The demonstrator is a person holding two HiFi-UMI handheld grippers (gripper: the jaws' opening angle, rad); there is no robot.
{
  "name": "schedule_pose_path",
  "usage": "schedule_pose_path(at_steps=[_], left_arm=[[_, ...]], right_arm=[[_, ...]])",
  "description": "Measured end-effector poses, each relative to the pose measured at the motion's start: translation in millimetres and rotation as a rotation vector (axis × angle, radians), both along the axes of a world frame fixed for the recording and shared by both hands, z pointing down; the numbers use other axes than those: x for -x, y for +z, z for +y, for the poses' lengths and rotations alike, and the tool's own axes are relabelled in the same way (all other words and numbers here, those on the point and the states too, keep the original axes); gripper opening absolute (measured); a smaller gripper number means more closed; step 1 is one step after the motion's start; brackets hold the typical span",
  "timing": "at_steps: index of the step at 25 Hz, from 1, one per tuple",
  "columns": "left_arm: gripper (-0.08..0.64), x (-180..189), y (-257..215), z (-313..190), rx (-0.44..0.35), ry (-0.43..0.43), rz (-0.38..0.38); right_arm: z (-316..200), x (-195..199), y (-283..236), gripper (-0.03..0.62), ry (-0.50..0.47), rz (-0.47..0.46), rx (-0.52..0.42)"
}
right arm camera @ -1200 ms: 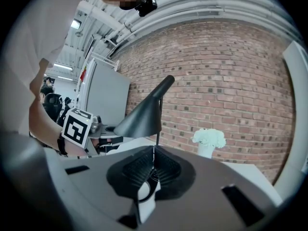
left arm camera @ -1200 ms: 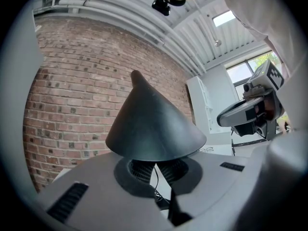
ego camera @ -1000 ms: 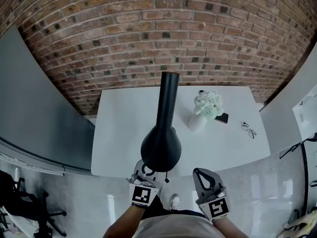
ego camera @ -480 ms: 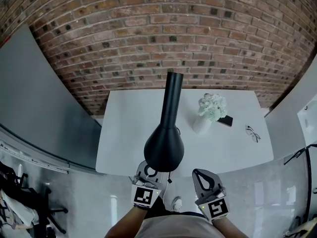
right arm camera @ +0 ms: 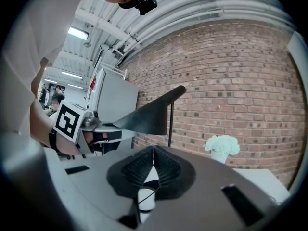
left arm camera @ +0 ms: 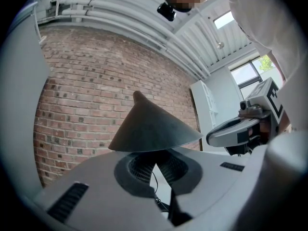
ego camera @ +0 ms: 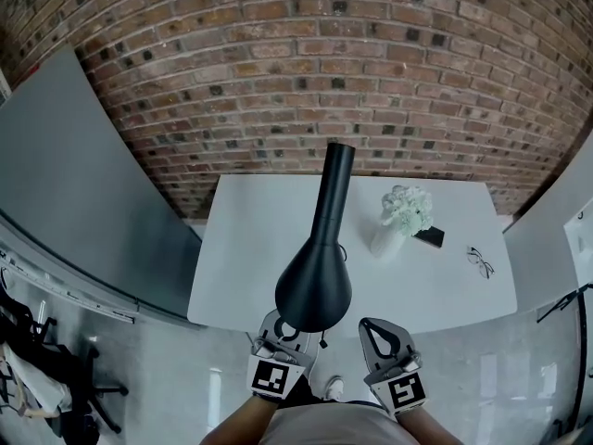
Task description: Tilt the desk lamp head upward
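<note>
The black desk lamp stands on a white table [ego camera: 241,248], and its cone-shaped head [ego camera: 313,286] hangs out over the table's near edge. The slim neck [ego camera: 334,188] runs back toward the brick wall. My left gripper [ego camera: 281,327] sits just under the head's near rim, shut and empty, with its tips partly hidden. In the left gripper view the lamp head [left arm camera: 149,129] looms right above my shut left gripper [left arm camera: 155,158]; I cannot tell if they touch. My right gripper [ego camera: 378,334] is shut and empty, to the right of the head. In the right gripper view the lamp head [right arm camera: 144,117] lies left of my right gripper [right arm camera: 153,150].
A white vase of pale flowers [ego camera: 405,213] stands right of the lamp, with a dark phone [ego camera: 433,237] beside it and a pair of glasses [ego camera: 482,261] further right. A brick wall [ego camera: 296,82] backs the table and a grey partition [ego camera: 83,193] stands on the left.
The head view has shifted, so the table and lamp sit lower and further right in the frame. Both grippers keep their places at the lamp head's near side.
</note>
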State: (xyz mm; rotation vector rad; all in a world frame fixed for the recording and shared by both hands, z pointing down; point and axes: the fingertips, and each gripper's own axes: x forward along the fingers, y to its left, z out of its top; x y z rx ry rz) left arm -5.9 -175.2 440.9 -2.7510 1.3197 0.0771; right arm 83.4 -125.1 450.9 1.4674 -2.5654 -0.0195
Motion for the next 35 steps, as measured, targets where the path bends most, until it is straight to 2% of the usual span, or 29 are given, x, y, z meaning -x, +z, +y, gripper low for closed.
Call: schedule_pose_path(at_steps=[11,16,22,30,35], left_arm=[[0.006,-1,-23,18,-0.036,0.016,-0.016],[0.006,3,-31,22,-0.021,0.002,0.016],[0.006,1,-46,27,-0.065,-0.020,0.020],[0.006,-1,-62,36,-0.112,-0.031,-0.028],[0.006,2,-71,43,-0.120,-0.049,-0.013]], right_arm=[[0,21,-3,0.017,-0.067,-0.027,-0.015],[5,18,-4,0.017,-0.066,-0.027,-0.016],[14,12,0,0.017,-0.072,-0.037,-0.018],[21,17,3,0.017,-0.102,-0.085,-0.028],[22,22,-2,0.017,-0.121,-0.096,-0.058]])
